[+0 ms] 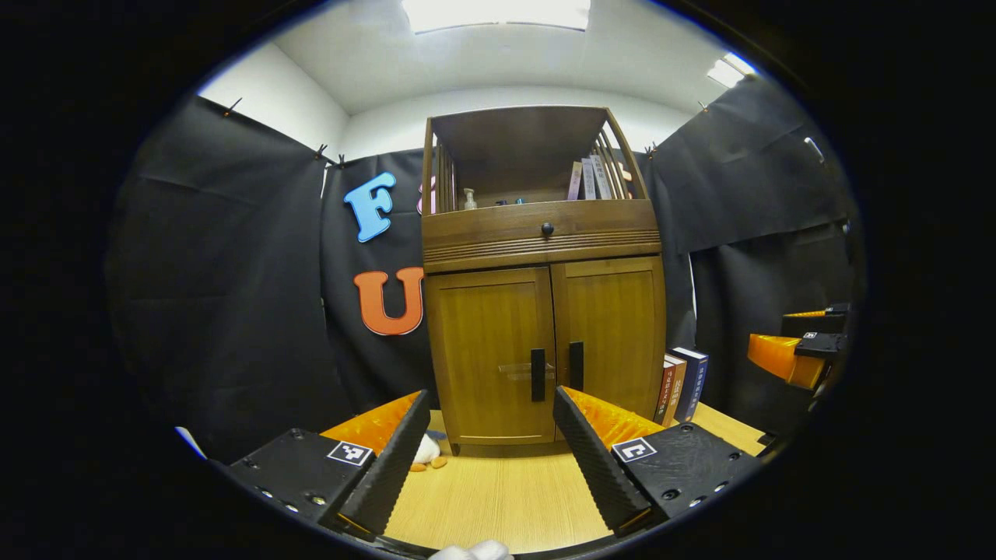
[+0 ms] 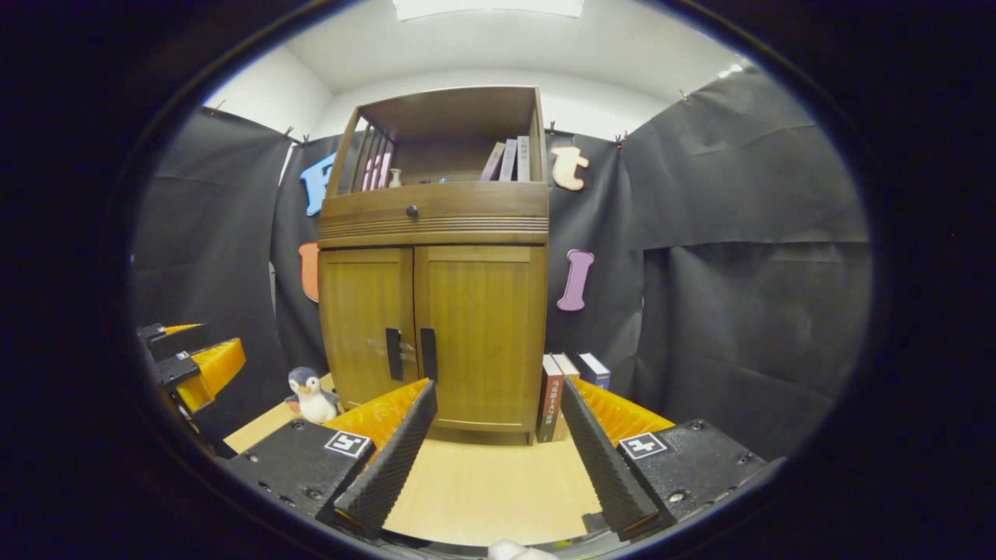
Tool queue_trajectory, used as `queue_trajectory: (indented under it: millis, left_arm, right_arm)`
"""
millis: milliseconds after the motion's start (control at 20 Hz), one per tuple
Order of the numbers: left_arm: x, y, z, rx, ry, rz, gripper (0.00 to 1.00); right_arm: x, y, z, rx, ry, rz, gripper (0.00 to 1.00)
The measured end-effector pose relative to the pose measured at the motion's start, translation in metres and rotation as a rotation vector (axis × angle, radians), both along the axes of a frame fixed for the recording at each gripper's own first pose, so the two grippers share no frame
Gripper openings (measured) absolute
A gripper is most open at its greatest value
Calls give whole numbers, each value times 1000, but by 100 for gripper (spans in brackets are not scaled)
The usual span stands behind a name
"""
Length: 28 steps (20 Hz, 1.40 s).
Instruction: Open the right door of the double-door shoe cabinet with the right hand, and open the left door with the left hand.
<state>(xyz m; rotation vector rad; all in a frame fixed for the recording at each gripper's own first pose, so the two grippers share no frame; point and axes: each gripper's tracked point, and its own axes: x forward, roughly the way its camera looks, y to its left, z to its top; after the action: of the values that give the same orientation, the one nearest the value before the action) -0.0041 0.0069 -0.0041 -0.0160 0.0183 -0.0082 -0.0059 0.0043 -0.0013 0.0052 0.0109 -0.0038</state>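
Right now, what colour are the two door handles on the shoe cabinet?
Black: both door handles, against the brown wood shoe cabinet. Clearest in the left gripper view.

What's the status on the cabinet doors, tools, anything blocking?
Left tool open, right tool open, both short of cabinet. Left door and right door shut, handles untouched. Books stand beside right door, penguin toy left; neither blocks handles.

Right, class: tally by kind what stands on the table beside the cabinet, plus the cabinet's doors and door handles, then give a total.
Cabinet doors: 2, left door and right door
Door handles: 2, left handle and right handle
Upright books beside the cabinet: 3
Toy penguin: 1
Total: 8
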Motion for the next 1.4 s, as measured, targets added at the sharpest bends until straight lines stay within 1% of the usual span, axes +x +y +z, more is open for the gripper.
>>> queue_trajectory:
  millis: [250, 400, 550, 750, 800, 850, 900, 1050, 1400]
  left_arm:
    - [-3, 8, -2, -2, 7, 7, 96]
    - [-5, 13, -4, -2, 15, 17, 96]
    - [-4, 18, -8, 12, 23, 37, 96]
    - [-5, 21, -16, 16, 55, 79, 96]
    - [-5, 21, -15, 15, 52, 90, 96]
    - [-2, 23, -13, 15, 43, 99, 100]
    - [-1, 23, -14, 16, 49, 107, 96]
    - [1, 26, -19, 7, 72, 147, 96]
    - [2, 42, -26, 7, 110, 276, 96]
  right_arm:
    - [6, -1, -1, 2, 8, -11, 100]
    - [22, -3, -4, -16, 18, -20, 100]
    - [46, 5, -9, -33, 27, 1, 100]
    - [94, 19, -10, -27, 17, 44, 100]
    - [108, 23, -13, -26, 18, 54, 97]
    - [125, 29, -12, -23, 15, 68, 100]
    - [142, 34, -13, -23, 20, 82, 100]
    - [191, 54, -20, -11, 44, 126, 100]
    - [293, 102, -54, 10, 109, 180, 100]
